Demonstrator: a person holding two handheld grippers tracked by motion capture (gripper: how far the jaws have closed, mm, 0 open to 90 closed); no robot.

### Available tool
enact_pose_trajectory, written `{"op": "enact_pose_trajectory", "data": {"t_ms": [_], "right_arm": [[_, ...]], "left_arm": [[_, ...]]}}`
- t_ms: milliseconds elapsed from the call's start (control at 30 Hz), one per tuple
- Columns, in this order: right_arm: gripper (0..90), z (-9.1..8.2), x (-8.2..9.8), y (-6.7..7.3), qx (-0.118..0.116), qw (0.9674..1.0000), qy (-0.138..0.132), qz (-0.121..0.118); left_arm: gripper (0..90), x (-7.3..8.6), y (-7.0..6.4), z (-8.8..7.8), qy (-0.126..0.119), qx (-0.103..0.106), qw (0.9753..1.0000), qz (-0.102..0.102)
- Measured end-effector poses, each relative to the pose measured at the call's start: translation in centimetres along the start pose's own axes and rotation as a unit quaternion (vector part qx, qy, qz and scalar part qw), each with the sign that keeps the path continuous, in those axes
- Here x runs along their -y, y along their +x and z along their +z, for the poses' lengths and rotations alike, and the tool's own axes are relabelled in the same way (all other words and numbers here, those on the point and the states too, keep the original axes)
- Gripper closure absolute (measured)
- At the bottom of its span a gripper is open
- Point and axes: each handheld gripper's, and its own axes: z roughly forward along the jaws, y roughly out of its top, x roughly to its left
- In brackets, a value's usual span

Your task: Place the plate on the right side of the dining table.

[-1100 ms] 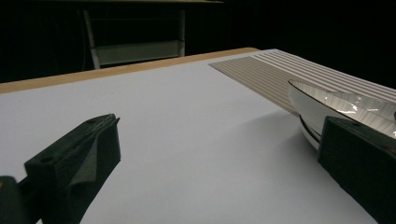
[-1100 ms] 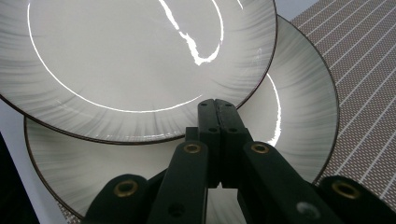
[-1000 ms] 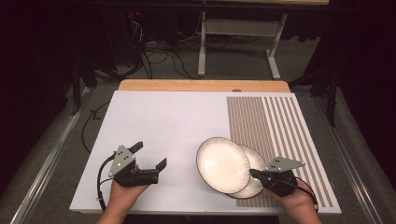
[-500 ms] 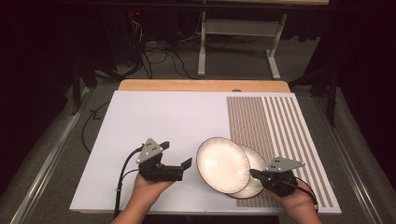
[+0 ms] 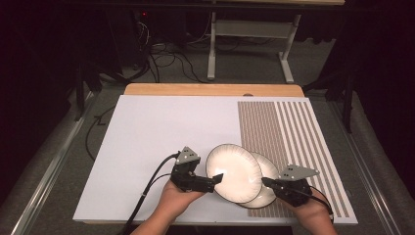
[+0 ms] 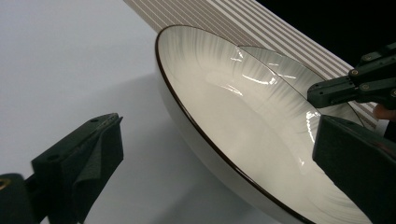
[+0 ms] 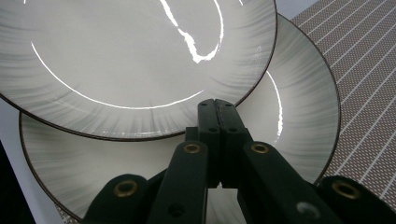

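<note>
The left hand-held gripper (image 5: pixel 219 179) has slid rightward — its open jaws now straddle the upper plate's (image 5: pixel 234 172) rim.

Glare on plates (image 7: pixel 140 60), dark surroundings

We cannot see most of the lower plate (image 5: pixel 268 181) in the high view, because the upper plate (image 5: pixel 233 172) lies across its left part. In the right gripper view both plates run off the picture's left edge, and the right gripper (image 7: pixel 218 109) covers the near rim of the lower one, so we cannot tell whether its closed jaws pinch that rim. In the left gripper view the upper plate's near edge is cut off at the bottom, and one pad of the left gripper (image 6: pixel 224 158) hides part of it.
</note>
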Motion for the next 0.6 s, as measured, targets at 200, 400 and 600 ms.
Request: {"op": "enact_pose_trajectory", "data": {"t_ms": [200, 400, 600], "right_arm": [[90.0, 0.0, 0.0, 0.1, 0.001, 1.0, 0.001, 0.001], [90.0, 0.0, 0.0, 0.1, -0.002, 1.0, -0.001, 0.0], [90.0, 0.1, -0.1, 0.2, -0.003, 1.0, 0.0, -0.004]], "left_arm": [[7.7, 0.8, -0.3, 0.7, 0.017, 0.033, 0.9987, -0.036], [17.9, 0.7, 0.0, 0.9, 0.027, 0.044, 0.9974, -0.051], [29.7, 0.9, 0.0, 1.2, 0.046, 0.062, 0.9956, -0.052]]}}
